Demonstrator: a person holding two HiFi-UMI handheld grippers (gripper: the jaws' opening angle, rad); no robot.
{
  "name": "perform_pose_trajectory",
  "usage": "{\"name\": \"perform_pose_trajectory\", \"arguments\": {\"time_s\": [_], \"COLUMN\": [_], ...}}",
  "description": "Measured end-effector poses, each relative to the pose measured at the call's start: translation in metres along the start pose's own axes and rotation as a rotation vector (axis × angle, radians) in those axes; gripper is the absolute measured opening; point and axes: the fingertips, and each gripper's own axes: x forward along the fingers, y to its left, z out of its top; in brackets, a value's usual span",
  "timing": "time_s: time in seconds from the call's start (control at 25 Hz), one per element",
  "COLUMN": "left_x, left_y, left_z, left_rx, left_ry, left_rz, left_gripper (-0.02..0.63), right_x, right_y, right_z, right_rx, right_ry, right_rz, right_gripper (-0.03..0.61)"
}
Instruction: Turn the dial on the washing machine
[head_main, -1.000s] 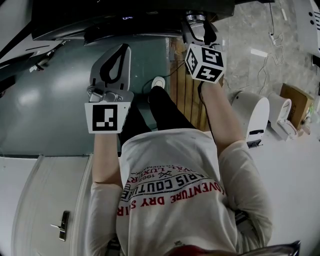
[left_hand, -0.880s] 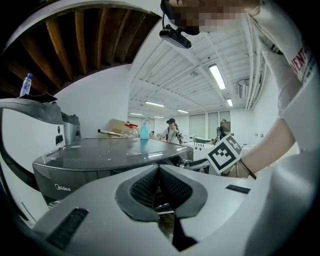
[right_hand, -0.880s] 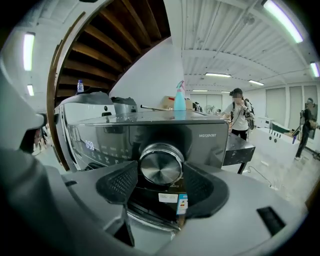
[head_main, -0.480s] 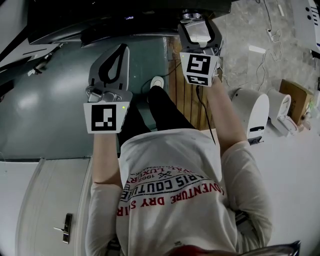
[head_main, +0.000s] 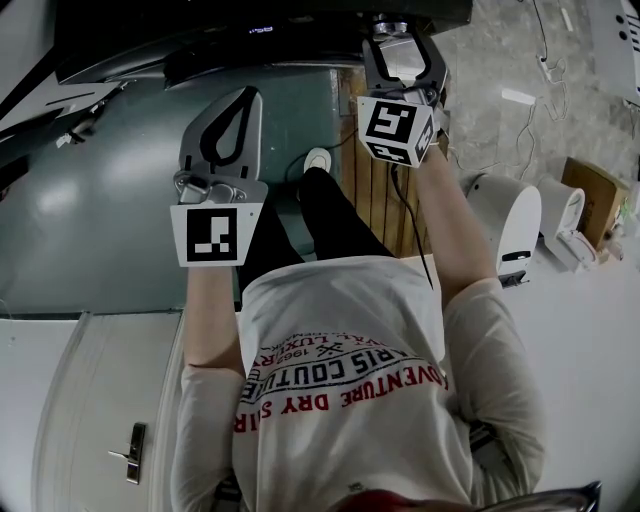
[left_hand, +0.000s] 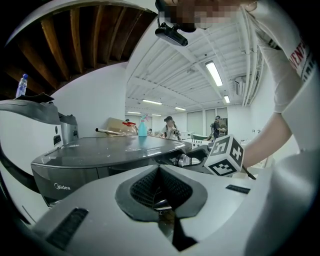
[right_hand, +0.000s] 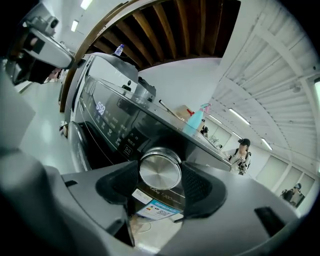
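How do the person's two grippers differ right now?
The right gripper clamps the silver dial, its jaws wide and just closed in; the left gripper is shut on nothing. The right gripper reaches the washing machine panel; the left gripper hangs short of it. Both carry marker cubes.

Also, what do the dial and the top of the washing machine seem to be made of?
Dial: apparently metal, or metal-look plastic; its flat face is silver with a fine brushed sheen and a bright rim. Washing machine top: dark grey and glossy, with soft reflections across it; painted metal or plastic, the look leaves it open.
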Motion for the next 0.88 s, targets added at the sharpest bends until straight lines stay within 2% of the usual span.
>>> {"name": "perform_pose_trajectory", "arguments": {"time_s": [0.12,0.24,0.32,0.6,0.72,0.8,0.88], "left_x": [0.000,0.001,0.001,-0.001,-0.001,0.001,0.002], "left_y": [0.000,0.000,-0.001,0.006,0.009,0.008,0.006], "left_z": [-0.001,0.001,0.002,0.000,-0.001,0.000,0.000], "left_rx": [-0.001,0.009,0.009,-0.037,-0.026,-0.020,-0.018], "left_ry": [0.003,0.001,0.002,0.001,0.003,-0.004,-0.004], "left_rz": [0.000,-0.006,-0.008,0.005,0.009,0.006,-0.002], "left_gripper": [0.017,0.017,0.017,0.017,0.017,0.017,0.017], "right_x": [0.000,0.000,0.001,0.001,0.000,-0.003,-0.007], "right_y": [-0.001,-0.006,-0.010,-0.009,-0.010,-0.008,-0.001], "right_z": [0.000,-0.001,-0.004,-0.006,-0.005,-0.003,0.001], "right_rx": [0.091,0.310,0.409,0.418,0.433,0.374,0.248], "right_ry": [0.010,0.026,0.035,0.018,0.019,0.010,-0.006], "right_rz": [0.020,0.067,0.081,0.080,0.085,0.079,0.076], "right_gripper": [0.285,0.285,0.285,0.285,0.287,0.287,0.296]}}
